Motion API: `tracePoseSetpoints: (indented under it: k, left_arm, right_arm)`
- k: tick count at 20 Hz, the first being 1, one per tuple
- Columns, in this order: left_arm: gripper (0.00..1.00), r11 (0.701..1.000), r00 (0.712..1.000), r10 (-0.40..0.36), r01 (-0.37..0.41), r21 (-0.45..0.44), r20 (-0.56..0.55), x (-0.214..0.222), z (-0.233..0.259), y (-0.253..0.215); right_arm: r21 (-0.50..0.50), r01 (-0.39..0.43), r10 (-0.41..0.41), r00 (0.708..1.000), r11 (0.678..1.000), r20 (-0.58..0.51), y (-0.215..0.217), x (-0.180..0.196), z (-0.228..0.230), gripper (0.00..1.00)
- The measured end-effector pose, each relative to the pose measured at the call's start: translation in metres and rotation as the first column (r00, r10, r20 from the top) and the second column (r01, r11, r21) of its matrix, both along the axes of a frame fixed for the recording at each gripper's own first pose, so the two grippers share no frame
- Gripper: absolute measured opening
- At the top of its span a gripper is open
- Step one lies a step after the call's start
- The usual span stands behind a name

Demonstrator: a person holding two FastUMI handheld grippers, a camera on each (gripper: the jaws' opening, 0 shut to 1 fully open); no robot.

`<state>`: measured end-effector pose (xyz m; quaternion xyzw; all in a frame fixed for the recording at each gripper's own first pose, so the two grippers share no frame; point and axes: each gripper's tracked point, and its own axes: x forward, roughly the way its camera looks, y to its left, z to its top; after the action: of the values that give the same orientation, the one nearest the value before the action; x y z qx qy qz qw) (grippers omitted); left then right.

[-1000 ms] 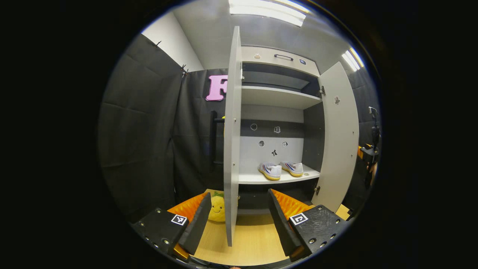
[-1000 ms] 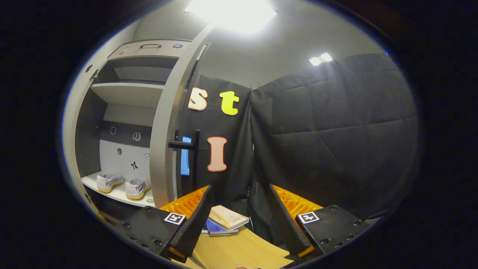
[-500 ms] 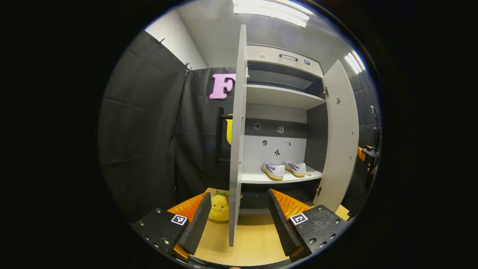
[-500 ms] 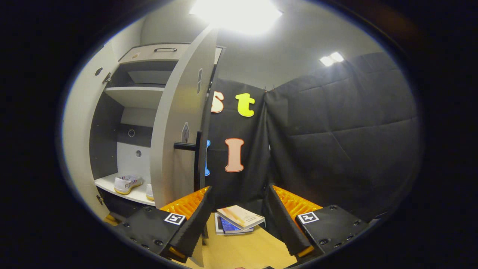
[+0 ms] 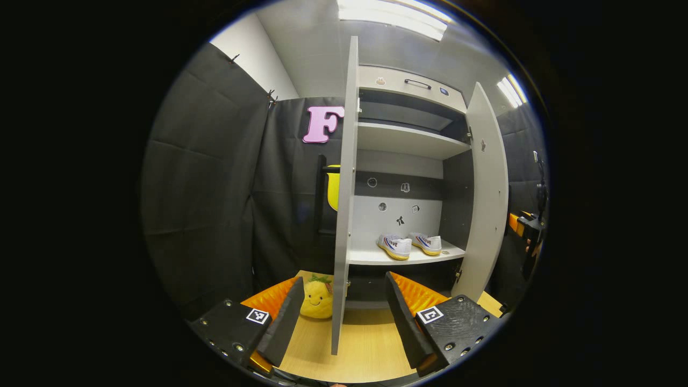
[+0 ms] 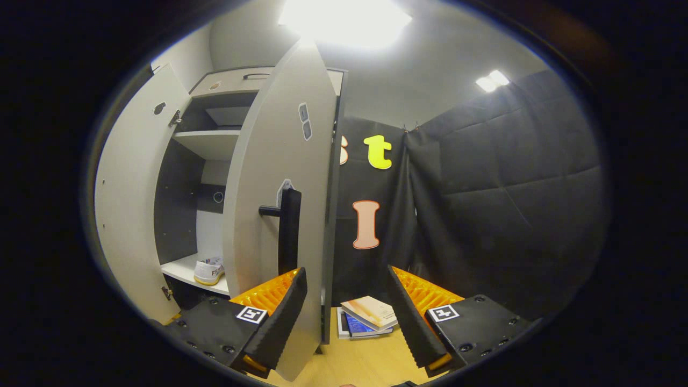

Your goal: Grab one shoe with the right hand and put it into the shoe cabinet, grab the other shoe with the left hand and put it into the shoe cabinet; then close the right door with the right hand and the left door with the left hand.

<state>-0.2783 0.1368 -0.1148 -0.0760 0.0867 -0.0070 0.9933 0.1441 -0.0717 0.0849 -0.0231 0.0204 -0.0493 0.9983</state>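
Swinging inward since the earlier frames, the right door is now showing its outer face and its dark vertical handle to the right gripper view, and in the left gripper view the same door is looking narrower, partway shut. The shoe cabinet is standing at the back edge of the wooden table, and both shoes are sitting side by side on its lower shelf, toward the shelf's right end; one shoe is peeking past the door in the right gripper view.

The right gripper is holding its fingers spread wide, pinching nothing, and the door's free edge is passing just above and inside its left finger; I cannot tell whether they are touching. The door's long axis is running upright, so the push needs to keep going sideways toward the cabinet.

The left gripper is also keeping its fingers spread, and the left door is standing edge-on between them, its lower front edge dropping into the gap, nothing clamped. That hand is clearly the nearer one for this door. A plush fruit toy is sitting at the table's back edge just left of that door, and some books are lying near the table's back edge to the right of the cabinet.
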Motion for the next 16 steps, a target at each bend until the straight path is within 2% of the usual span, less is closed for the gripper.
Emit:
tracePoseSetpoints:
  k: [3,4,5,6,11,12,13,15,16]
  left_arm:
    - [0.80,1.000,1.000,0.018,-0.018,0.001,-0.005,-0.001,-0.001,0.007]
    - [0.80,1.000,1.000,0.025,-0.025,0.002,-0.007,0.000,-0.002,0.011]
    - [0.80,0.999,0.999,0.035,-0.035,0.004,-0.009,0.000,-0.002,0.015]
    - [0.80,0.999,0.999,0.045,-0.045,0.006,-0.011,0.000,-0.003,0.020]
    - [0.80,0.995,0.995,0.099,-0.098,0.012,-0.028,-0.005,-0.009,0.040]
    - [0.80,0.994,0.994,0.108,-0.108,0.016,-0.029,-0.005,-0.009,0.043]
    - [0.80,0.993,0.993,0.116,-0.115,0.018,-0.031,-0.004,-0.009,0.046]
    - [0.80,0.991,0.991,0.130,-0.130,0.015,-0.038,-0.005,-0.012,0.055]
    - [0.80,0.991,0.990,0.136,-0.136,0.012,-0.041,-0.005,-0.013,0.060]
  right_arm:
    - [0.025,-0.057,0.057,0.998,0.998,0.000,0.023,0.009,-0.002,0.93]
    - [0.028,-0.075,0.075,0.997,0.997,-0.001,0.031,0.012,-0.002,0.89]
    - [0.028,-0.092,0.092,0.996,0.995,-0.001,0.036,0.014,-0.003,0.93]
    - [0.025,-0.108,0.108,0.994,0.994,0.001,0.041,0.018,-0.003,0.93]
    - [0.031,-0.160,0.161,0.987,0.987,-0.003,0.078,0.039,-0.004,0.93]
    - [0.033,-0.167,0.167,0.986,0.985,-0.003,0.084,0.043,-0.005,0.89]
    - [0.032,-0.172,0.172,0.985,0.985,-0.004,0.088,0.046,-0.005,0.93]
    - [0.023,-0.180,0.180,0.984,0.983,-0.004,0.095,0.051,-0.005,0.93]
    - [0.018,-0.183,0.183,0.983,0.983,-0.004,0.097,0.053,-0.005,0.89]
